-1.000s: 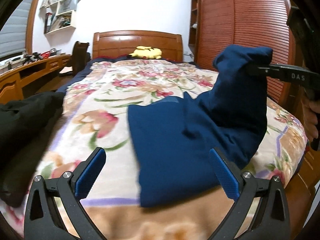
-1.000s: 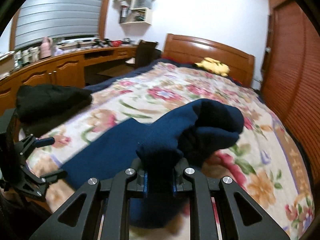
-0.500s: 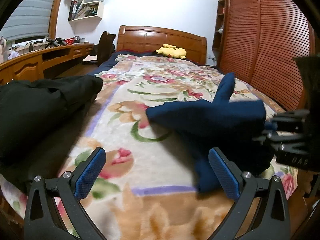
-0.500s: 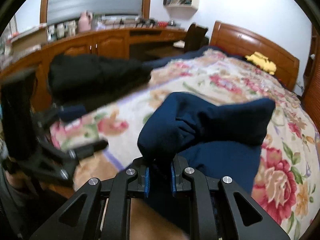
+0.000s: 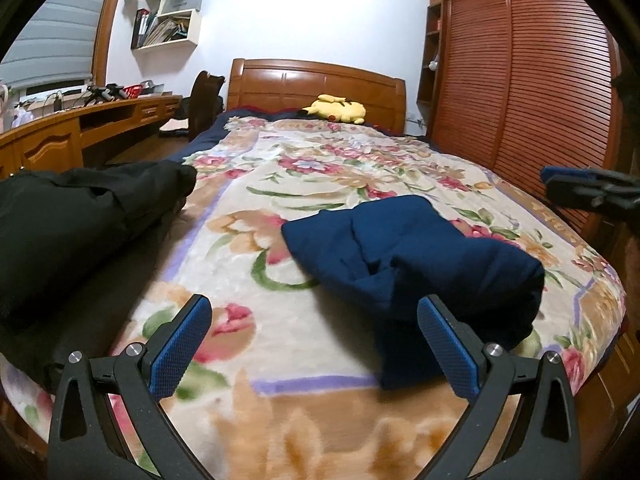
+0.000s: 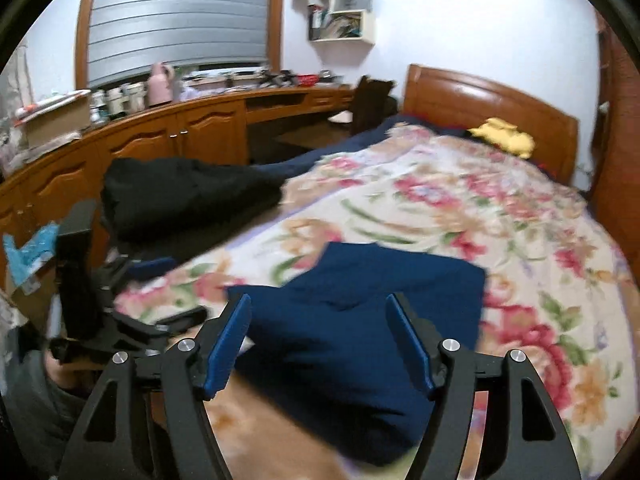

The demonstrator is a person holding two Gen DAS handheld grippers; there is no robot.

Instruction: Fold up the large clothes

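Observation:
A navy blue garment (image 5: 416, 256) lies folded in a bundle on the floral bedspread (image 5: 320, 168) near the foot of the bed. It also shows in the right wrist view (image 6: 360, 312). My left gripper (image 5: 316, 344) is open and empty, just short of the garment's near left edge. My right gripper (image 6: 320, 340) is open and empty, low over the garment's near edge. The right gripper shows at the right edge of the left wrist view (image 5: 592, 192). The left gripper shows at the left of the right wrist view (image 6: 120, 312).
A black garment (image 5: 80, 216) lies heaped on the bed's left side. A yellow plush toy (image 5: 336, 109) rests by the wooden headboard (image 5: 316, 80). A long wooden desk (image 6: 160, 136) runs along the left; a slatted wardrobe (image 5: 540, 80) stands right.
My right gripper carried the raised part of the navy garment over, laid it down and opened. The garment now lies as a folded bundle. My left gripper stayed open.

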